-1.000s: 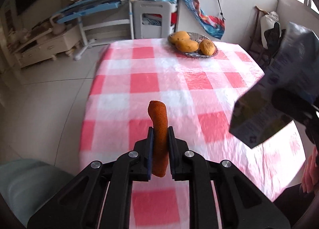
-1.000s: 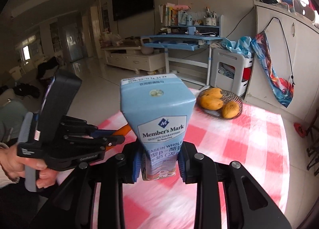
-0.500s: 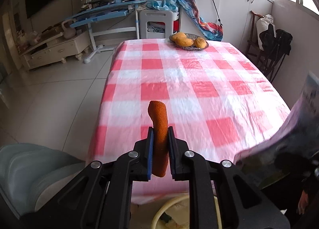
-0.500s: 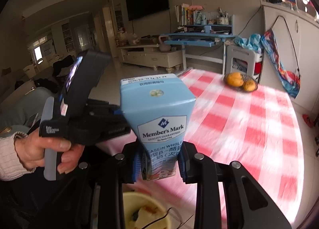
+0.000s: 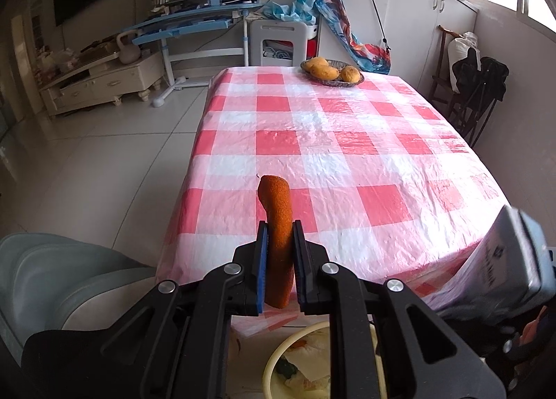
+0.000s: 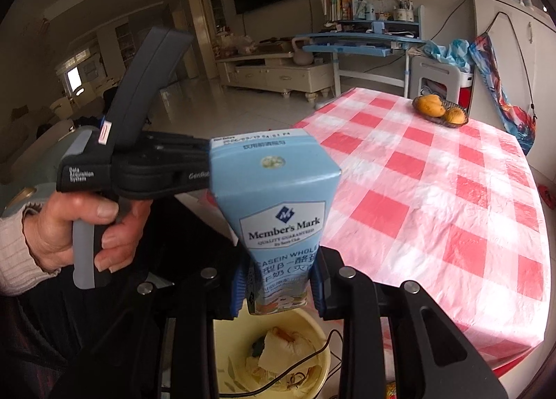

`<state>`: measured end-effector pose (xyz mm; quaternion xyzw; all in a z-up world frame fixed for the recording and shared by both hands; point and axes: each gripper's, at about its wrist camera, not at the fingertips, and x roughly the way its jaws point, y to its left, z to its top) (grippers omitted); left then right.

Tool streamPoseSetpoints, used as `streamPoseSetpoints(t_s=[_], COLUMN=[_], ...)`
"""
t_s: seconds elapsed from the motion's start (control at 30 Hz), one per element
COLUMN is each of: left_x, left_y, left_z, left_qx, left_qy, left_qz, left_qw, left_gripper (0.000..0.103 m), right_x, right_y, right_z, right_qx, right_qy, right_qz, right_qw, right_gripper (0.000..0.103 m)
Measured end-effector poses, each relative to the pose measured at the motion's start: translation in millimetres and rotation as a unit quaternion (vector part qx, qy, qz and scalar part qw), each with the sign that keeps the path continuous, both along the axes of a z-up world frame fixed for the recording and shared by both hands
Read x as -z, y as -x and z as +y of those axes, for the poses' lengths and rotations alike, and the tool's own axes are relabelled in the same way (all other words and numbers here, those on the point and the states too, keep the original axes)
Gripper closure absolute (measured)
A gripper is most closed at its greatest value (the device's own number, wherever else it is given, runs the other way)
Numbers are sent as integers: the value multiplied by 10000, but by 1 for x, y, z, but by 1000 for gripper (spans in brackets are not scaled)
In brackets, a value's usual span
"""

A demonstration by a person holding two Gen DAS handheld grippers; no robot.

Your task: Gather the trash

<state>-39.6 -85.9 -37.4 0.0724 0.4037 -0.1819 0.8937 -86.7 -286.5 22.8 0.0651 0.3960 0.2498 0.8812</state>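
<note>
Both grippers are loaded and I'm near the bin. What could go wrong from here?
The milk carton is pinched only at its bottom by the right gripper, so it may tip and miss the yellow bin. The orange peel in the left gripper sits over the tablecloth's edge; released now, it may miss too.

tablecloth (image 5: 312, 142): red and white checks
peel piece (image 5: 278, 225): orange
milk carton (image 6: 274, 190): light blue, white label
bin (image 6: 226, 340): pale yellow
mangoes (image 5: 325, 69): yellow-orange
</note>
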Motion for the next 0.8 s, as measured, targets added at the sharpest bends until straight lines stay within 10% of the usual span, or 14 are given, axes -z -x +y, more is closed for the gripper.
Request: streamPoseSetpoints(t_s=[0.8], left_x=[0], left_y=[33], left_z=[1], left_qx=[73], left_qy=[-32], left_qz=[-51], left_qw=[10000], left_gripper=[90], right_x=[5], right_y=[32], right_z=[16], right_qx=[-147], right_qy=[68], right_qz=[50], right_qw=[9999], right_gripper=[72])
